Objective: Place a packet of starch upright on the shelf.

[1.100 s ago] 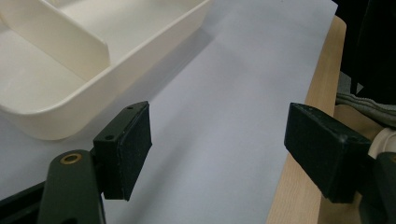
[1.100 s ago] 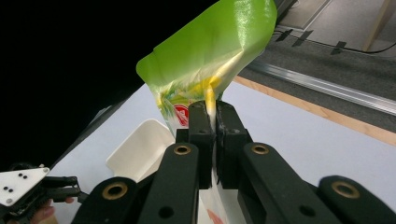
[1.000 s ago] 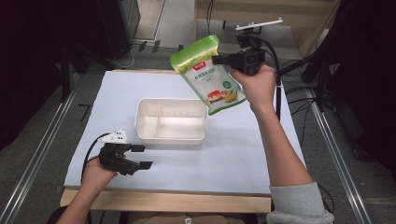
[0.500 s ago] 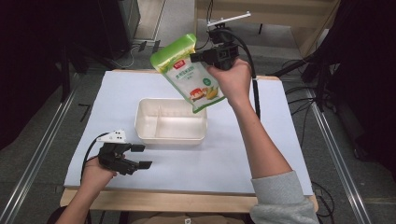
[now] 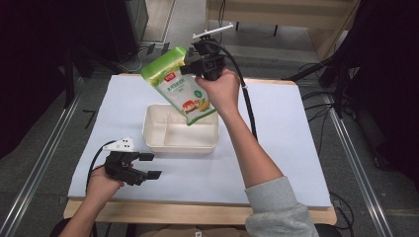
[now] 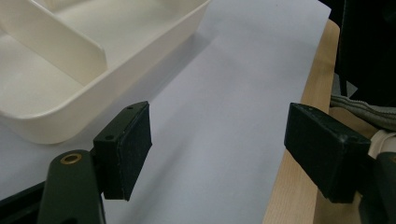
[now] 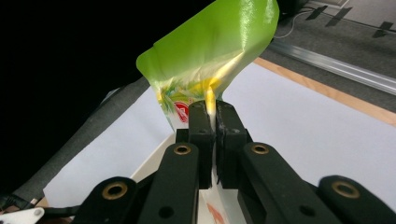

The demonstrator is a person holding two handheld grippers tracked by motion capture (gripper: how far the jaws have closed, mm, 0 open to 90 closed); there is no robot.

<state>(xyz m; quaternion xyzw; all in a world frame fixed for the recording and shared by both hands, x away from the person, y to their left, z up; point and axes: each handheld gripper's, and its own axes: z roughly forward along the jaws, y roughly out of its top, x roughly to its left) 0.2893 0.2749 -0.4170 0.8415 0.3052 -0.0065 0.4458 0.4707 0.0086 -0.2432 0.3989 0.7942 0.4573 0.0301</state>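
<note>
Looking down from the high view, we see the right gripper (image 5: 193, 69) raised above the far half of the white paper-covered table (image 5: 296, 143), its jaws pinched tight on the edge of a green and white plastic snack pouch (image 5: 180, 84). In the right gripper view the two black pads meet on the thin film of that pouch (image 7: 210, 51), near its green upper part, and the pouch sags away beyond them. The pouch hangs tilted in the air, green end up and to the left, its printed lower end over the far right part of the cream rectangular plastic tray (image 5: 153, 140) standing mid-table. Whether that lower corner touches the tray we cannot tell from above; it seems to hang just clear.

Our left gripper (image 5: 143, 167) rests low near the front left of the table, just short of the tray. In the left gripper view its jaws stand wide apart with bare white paper between them, and the tray (image 6: 70, 112), with an inner divider, lies just beyond the left-hand jaw.
</note>
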